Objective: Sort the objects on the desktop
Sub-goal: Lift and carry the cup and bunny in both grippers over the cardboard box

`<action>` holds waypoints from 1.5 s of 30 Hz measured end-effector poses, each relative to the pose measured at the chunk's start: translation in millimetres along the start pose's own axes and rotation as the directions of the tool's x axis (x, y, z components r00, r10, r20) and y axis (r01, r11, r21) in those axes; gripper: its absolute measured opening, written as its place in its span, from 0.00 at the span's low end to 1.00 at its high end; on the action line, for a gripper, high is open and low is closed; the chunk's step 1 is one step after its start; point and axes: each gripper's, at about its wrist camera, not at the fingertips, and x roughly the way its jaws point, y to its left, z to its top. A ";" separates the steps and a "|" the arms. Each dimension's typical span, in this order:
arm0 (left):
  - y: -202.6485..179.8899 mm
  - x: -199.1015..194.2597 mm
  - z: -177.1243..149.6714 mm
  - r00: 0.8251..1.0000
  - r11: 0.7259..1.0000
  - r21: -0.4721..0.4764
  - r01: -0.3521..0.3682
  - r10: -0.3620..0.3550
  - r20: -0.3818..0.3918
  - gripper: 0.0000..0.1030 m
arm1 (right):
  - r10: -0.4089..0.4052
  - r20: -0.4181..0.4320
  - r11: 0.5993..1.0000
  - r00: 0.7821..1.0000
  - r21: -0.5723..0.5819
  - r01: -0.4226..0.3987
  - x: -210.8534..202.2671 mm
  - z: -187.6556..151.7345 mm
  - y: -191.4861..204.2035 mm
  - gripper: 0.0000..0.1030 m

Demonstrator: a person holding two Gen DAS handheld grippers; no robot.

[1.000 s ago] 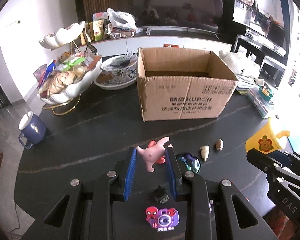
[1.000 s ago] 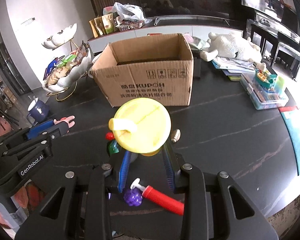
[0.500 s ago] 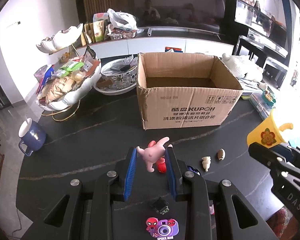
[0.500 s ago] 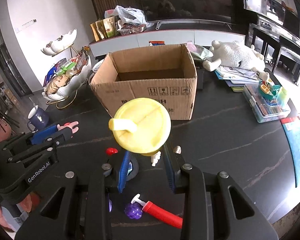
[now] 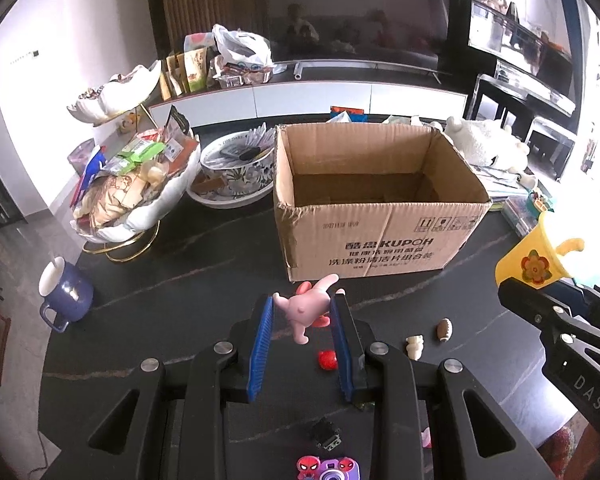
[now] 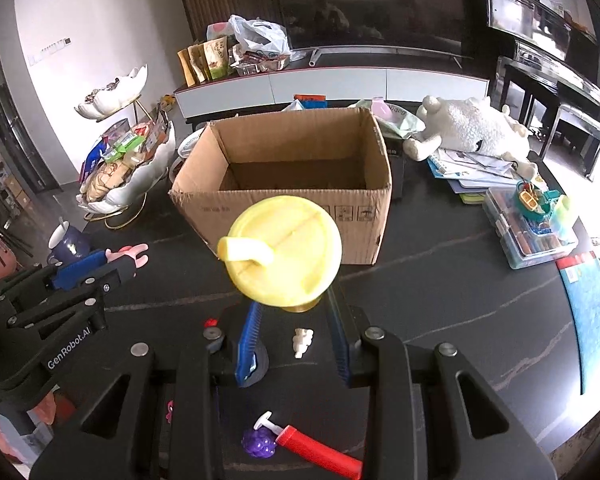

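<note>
Cardboard box (image 5: 374, 216) sits open mid-worktop (image 5: 188, 304), near it right hand-held gripper (image 6: 294, 322) pinching the yellow lidded cup (image 6: 284, 248) low at its base, probably light, rigid, top-heavy, left hand-held gripper (image 5: 302, 312) pinching the small pink figure (image 5: 306, 308), likely soft, at its middle.

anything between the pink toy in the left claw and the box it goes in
Nothing visible. The pink toy is held above the table just short of the box, whose top is open. The only barrier is the box's own near wall, which the toy must clear.
</note>
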 end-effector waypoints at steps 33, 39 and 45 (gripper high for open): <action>-8.2 46.2 67.1 1.000 1.000 0.016 0.025 -0.024 -0.010 0.26 | -0.048 -0.005 0.999 0.999 -0.005 0.048 38.1 60.9 -9.9 0.28; -10.1 56.1 80.5 0.999 0.999 0.007 0.039 -0.039 -0.016 0.26 | -0.054 -0.005 0.999 0.999 -0.001 0.054 45.5 70.4 -14.5 0.28; -9.3 68.3 93.5 0.999 1.000 -0.003 0.027 -0.027 -0.020 0.26 | -0.051 -0.010 0.999 0.999 0.001 0.051 55.6 81.2 -18.5 0.28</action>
